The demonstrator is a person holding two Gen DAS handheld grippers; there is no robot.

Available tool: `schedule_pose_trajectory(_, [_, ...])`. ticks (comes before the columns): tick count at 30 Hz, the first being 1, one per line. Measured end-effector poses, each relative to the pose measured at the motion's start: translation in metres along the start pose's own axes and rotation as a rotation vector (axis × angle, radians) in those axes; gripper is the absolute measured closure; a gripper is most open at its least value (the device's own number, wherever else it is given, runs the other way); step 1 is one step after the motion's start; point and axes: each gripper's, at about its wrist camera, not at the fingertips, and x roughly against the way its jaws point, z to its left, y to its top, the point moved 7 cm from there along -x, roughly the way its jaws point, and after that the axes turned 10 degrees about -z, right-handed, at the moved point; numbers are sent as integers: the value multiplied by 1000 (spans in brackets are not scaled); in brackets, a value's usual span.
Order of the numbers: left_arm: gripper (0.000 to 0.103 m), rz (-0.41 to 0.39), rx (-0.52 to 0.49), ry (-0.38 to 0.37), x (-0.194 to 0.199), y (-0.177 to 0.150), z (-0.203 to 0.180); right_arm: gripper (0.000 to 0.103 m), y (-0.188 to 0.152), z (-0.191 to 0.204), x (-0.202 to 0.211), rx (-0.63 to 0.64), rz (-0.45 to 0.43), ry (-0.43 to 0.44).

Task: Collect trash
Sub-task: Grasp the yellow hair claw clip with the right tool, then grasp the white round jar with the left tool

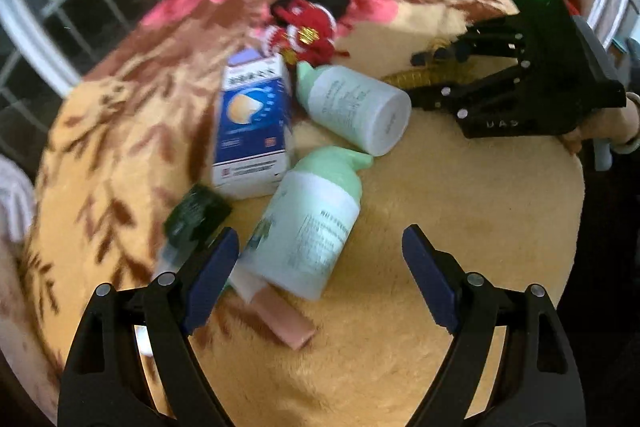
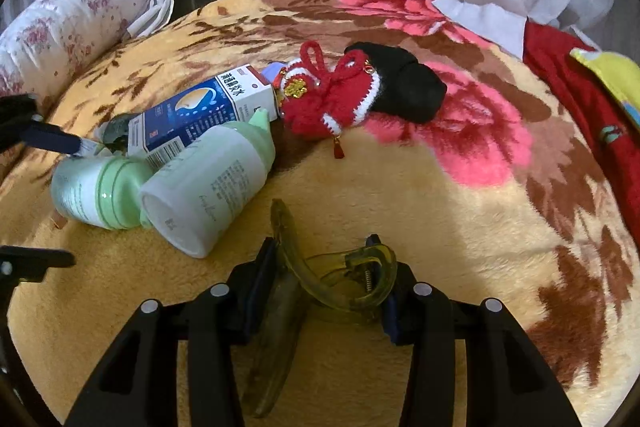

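On a bed under a tan flowered blanket [image 2: 400, 187] the trash lies in a loose heap. Seen from the right wrist, going left to right: a floral pillow [image 2: 68, 23] at the far left edge, then the left gripper [image 1: 320, 267] coming in beside the heap, its jaws wide with nothing pressed between them. In its own view a bottle [image 1: 304, 227] lies just ahead between the two fingers, with a dark sachet [image 1: 196, 215] by the left finger and a pink tube [image 1: 280, 323] partly under the bottle. Next come a second bottle [image 2: 208, 187] lying on its side, touching the first, and a blue box [image 2: 208, 111] leaning across both. Right of the box sit a red knitted pouch [image 2: 328, 103] and a black cloth [image 2: 404, 87], touching each other. Nearest the camera, the right gripper [image 2: 324, 283] is clamped on a yellow-green hair clip [image 2: 344, 279], which rests on the blanket. Red fabric [image 2: 572, 87] lies at the far right.
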Motion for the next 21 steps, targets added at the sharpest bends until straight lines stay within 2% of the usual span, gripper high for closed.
schedule_pose_trajectory(3, [21, 52, -14, -65, -12, 0, -1, 58, 0, -4, -1, -42, 5, 36])
schedule_pose_trajectory(8, [21, 157, 22, -148, -36, 0, 6, 58, 0, -3, -2, -48, 4, 45])
schedule_pose_trajectory(12, [35, 175, 82, -178, -48, 1, 7, 58, 1, -4, -2, -62, 3, 57])
schedule_pose_trajectory(14, [46, 150, 99, -161, -45, 0, 7, 58, 1, -4, -2, -62, 3, 57])
schedule_pose_trajectory(18, [47, 71, 140, -40, -29, -5, 0, 59, 2, -4, -1, -50, -6, 46])
schedule_pose_trajectory(21, [47, 2, 220, 43, -8, -13, -10, 59, 2, -4, 1, -50, -18, 42])
